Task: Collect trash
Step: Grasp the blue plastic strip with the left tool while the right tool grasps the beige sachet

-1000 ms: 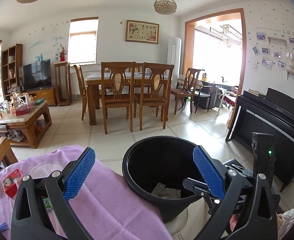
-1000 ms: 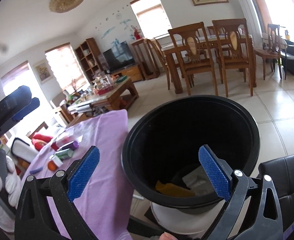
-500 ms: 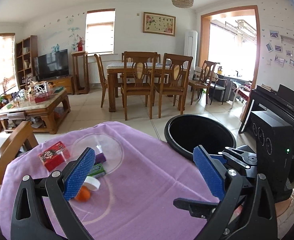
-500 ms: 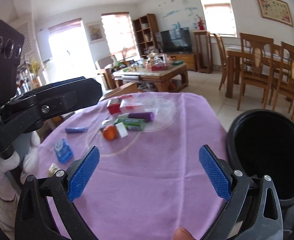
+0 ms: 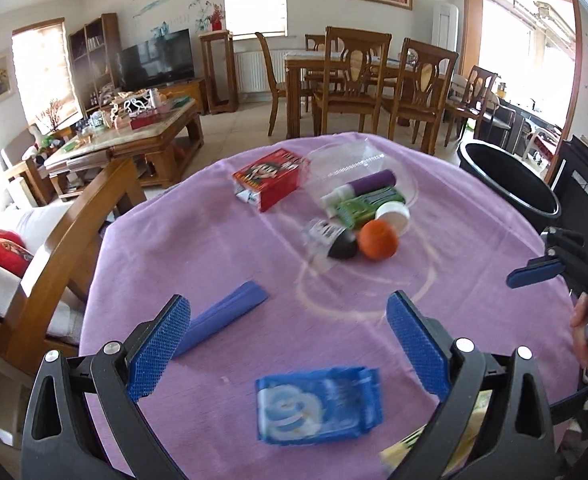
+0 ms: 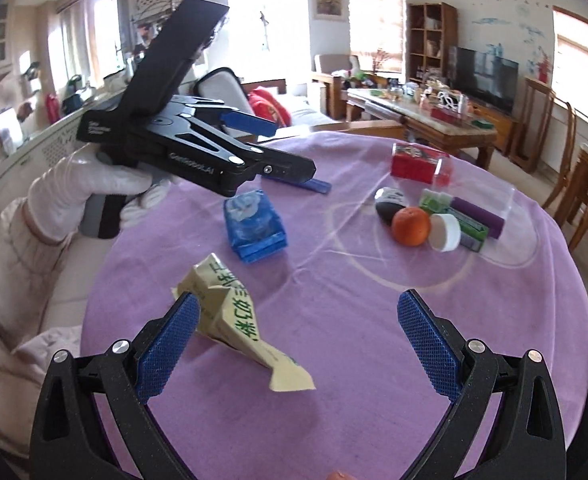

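A round table under a purple cloth (image 5: 213, 264) holds the trash. My left gripper (image 5: 289, 344) is open and empty above a blue tissue pack (image 5: 318, 408), with a blue strip wrapper (image 5: 221, 316) to its left. My right gripper (image 6: 298, 344) is open and empty; a crumpled yellow wrapper (image 6: 237, 316) lies by its left finger. Farther out lie a red carton (image 5: 269, 178), a purple tube (image 5: 362, 188), a green pack (image 5: 364, 206), a white cap (image 5: 392, 216), an orange (image 5: 378, 240) and a black-tipped object (image 5: 334, 240). The black bin (image 5: 506, 180) stands past the table's right edge.
A wooden chair (image 5: 65, 240) and a sofa stand left of the table. A coffee table (image 5: 133, 136) and dining chairs (image 5: 354, 88) are behind. The left gripper (image 6: 197, 156), held by a white-gloved hand, shows in the right wrist view above the blue tissue pack (image 6: 253, 224).
Both grippers swung left, away from the black bin, and now face the table with the trash. Both stayed open and empty.
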